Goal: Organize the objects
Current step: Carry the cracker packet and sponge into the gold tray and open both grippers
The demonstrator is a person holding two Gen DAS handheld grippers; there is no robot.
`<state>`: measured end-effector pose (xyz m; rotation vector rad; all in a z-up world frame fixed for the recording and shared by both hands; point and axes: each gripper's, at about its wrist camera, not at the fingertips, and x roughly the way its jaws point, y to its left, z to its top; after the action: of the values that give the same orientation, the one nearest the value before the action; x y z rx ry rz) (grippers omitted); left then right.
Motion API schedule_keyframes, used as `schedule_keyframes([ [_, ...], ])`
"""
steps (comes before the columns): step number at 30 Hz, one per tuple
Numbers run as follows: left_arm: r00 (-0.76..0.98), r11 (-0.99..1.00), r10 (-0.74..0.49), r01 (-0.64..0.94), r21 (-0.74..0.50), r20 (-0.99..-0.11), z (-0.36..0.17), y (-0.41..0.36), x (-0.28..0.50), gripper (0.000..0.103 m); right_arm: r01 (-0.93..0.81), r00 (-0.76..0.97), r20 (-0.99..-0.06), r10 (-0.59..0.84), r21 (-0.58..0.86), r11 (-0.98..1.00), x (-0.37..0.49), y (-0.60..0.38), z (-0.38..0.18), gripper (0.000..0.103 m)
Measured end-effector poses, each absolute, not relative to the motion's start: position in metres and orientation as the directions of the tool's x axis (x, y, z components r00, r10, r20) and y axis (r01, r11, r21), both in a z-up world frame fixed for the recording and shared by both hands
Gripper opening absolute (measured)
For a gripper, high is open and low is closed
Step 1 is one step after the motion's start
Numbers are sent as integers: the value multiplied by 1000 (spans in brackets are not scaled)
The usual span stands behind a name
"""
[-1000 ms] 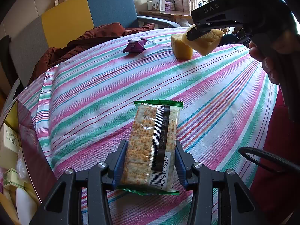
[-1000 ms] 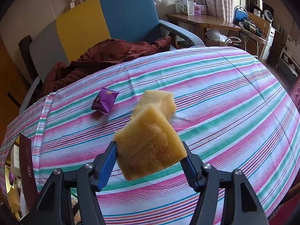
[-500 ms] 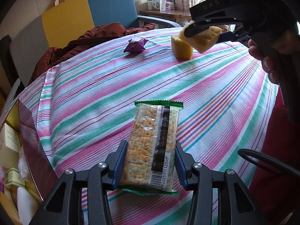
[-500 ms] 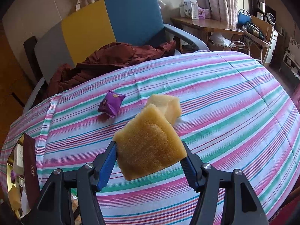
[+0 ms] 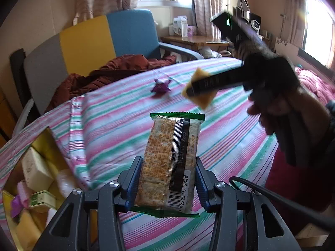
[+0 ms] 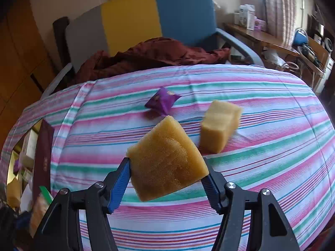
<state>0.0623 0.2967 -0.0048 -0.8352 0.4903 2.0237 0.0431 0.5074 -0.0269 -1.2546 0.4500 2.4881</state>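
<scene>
My left gripper (image 5: 167, 179) is shut on a clear cracker packet (image 5: 170, 161) with green ends, held above the striped tablecloth (image 5: 117, 125). My right gripper (image 6: 167, 175) is shut on a yellow sponge (image 6: 165, 161), lifted above the cloth. The sponge also shows in the left wrist view (image 5: 200, 96), gripped by the black right gripper. A second yellow sponge (image 6: 219, 131) stands on the cloth to the right of the held one. A purple snack wrapper (image 6: 163, 102) lies behind it and shows in the left wrist view (image 5: 161, 86). An open box (image 5: 31, 179) sits at the left.
The open box holds several small cartons and wrapped items; its maroon flap (image 6: 44, 156) stands up. A blue, yellow and grey chair (image 6: 146, 16) with a rust-red jacket (image 6: 150, 54) stands behind the table. A wooden desk (image 6: 261, 37) with clutter is at the far right.
Both grippers have swung left, toward the box, which now shows more fully in the left wrist view. The right gripper has carried its sponge left of the sponge on the cloth. Both grips hold.
</scene>
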Motion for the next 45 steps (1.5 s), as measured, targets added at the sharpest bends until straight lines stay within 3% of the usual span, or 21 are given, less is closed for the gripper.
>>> schedule_keyframes([
  [17,-473,-715,555,-691,-102,-684,19,194,17,48,-160,-602,-793,-100,242,-957,25,385,-11,66],
  [32,-598,-904,427,-301,-304,-678,19,7,-35,48,230,-548,-776,-310,217,-949,15,250,5,66],
  [45,-527,-842,537,-381,-382,-658,17,37,-37,48,197,-499,-825,-266,190,-962,6,235,-27,69],
])
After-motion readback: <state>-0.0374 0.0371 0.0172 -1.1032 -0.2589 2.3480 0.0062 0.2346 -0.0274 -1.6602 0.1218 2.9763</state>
